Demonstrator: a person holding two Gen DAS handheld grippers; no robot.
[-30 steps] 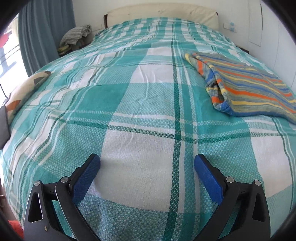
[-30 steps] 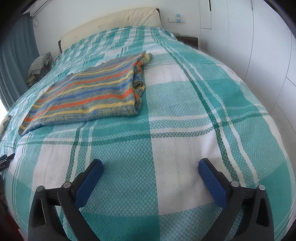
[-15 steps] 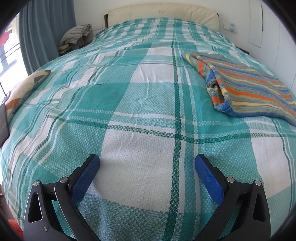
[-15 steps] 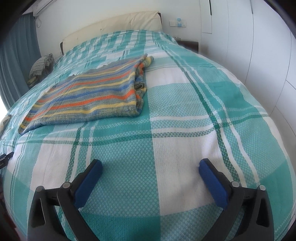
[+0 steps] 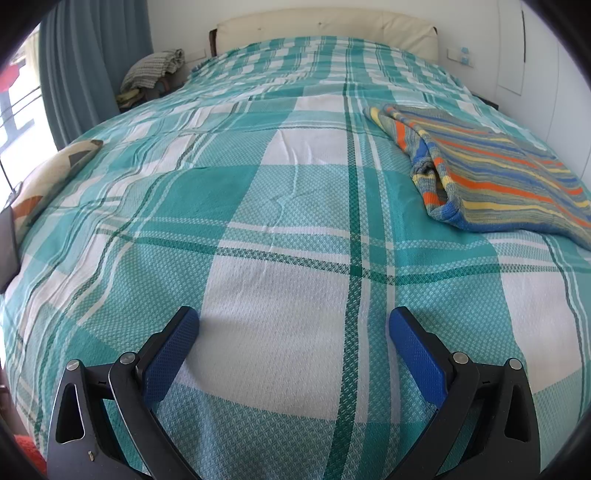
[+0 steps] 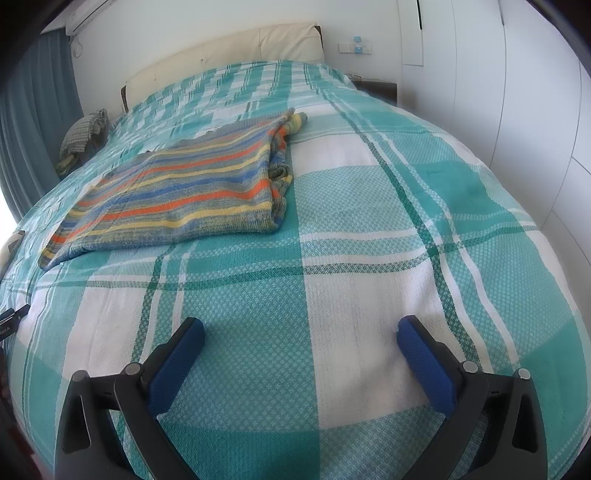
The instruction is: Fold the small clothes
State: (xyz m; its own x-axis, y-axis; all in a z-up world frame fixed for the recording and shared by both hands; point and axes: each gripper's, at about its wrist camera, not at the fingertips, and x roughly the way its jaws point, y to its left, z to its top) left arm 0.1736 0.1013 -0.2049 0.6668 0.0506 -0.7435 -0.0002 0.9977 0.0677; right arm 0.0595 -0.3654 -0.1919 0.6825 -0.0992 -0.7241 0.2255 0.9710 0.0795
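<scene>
Left wrist view: left hand-held gripper [image 5: 293,325] spread wide, nothing between its blue pads [image 5: 168,356]; it hovers low over the teal plaid bedspread [image 5: 258,206]; striped knit garment [image 5: 495,184] lies ahead and to the right of this gripper, well apart from it, flat on the bed with a rolled or doubled edge on its near-left side; looks already folded at least once, judging by the thick layered edge; no grasp in hand, so either the fold is finished or another pass is waiting; cannot tell which. Far ahead-left, a pile of checked cloth [image 5: 155,70] by the curtain [image 5: 92,62]; cream headboard [image 5: 325,33] straight ahead at the far end; patterned cushion [image 5: 55,177] off to the left. No readable writing, no labels on the garment.

Right wrist view: right hand-held gripper [image 6: 301,328] also spread, empty, above the bedspread [image 6: 369,221]; striped knit garment [image 6: 177,188] ahead and to the left, well apart, roughly rectangular, bunched layers along its right edge; tidy enough to pass as folded, though the far corner looks loose. Wall switch [image 6: 354,47] far ahead-right, too small to read; white wardrobe doors [image 6: 517,92] on the right; no brands legible anywhere.
</scene>
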